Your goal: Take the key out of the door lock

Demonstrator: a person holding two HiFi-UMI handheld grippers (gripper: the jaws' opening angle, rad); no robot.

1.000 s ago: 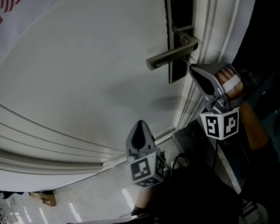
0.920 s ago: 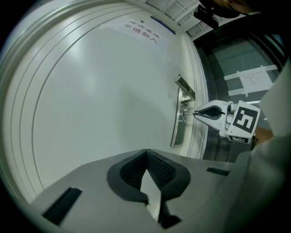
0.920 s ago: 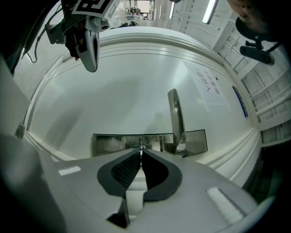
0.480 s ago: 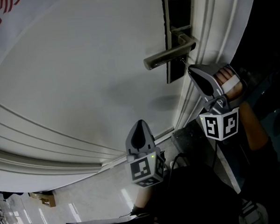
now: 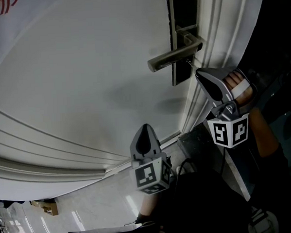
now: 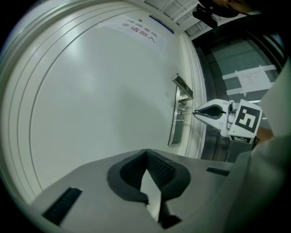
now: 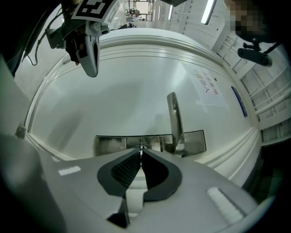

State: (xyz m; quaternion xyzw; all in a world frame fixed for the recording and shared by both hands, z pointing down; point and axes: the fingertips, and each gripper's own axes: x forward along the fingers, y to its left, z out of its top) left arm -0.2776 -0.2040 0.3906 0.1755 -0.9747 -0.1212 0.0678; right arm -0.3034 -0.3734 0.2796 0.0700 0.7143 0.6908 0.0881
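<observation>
A thin metal key (image 6: pixel 186 111) spans the short gap between the dark lock plate (image 6: pixel 174 127) and my right gripper (image 6: pixel 195 112), below the lever handle (image 6: pixel 183 85). The right gripper (image 7: pixel 141 149) is shut on the key (image 7: pixel 142 146), its jaws pointing straight at the lock plate (image 7: pixel 109 144). How deep the blade sits in the lock I cannot tell. In the head view the right gripper (image 5: pixel 197 72) is just below the handle (image 5: pixel 174 58). My left gripper (image 5: pixel 145 128) hangs lower and to the left, away from the lock, its pads (image 6: pixel 157 166) meeting on nothing.
The white door (image 5: pixel 85 82) fills most of the view, with moulded trim along its bottom and its right edge. A paper notice (image 6: pixel 141 31) is stuck high on it. A person's hand (image 5: pixel 238 79) holds the right gripper. Pale floor (image 5: pixel 97 208) shows at the bottom.
In the head view the handle and lock plate sit slightly further left than a second ago. Both grippers have kept their place and their jaws have not changed.
</observation>
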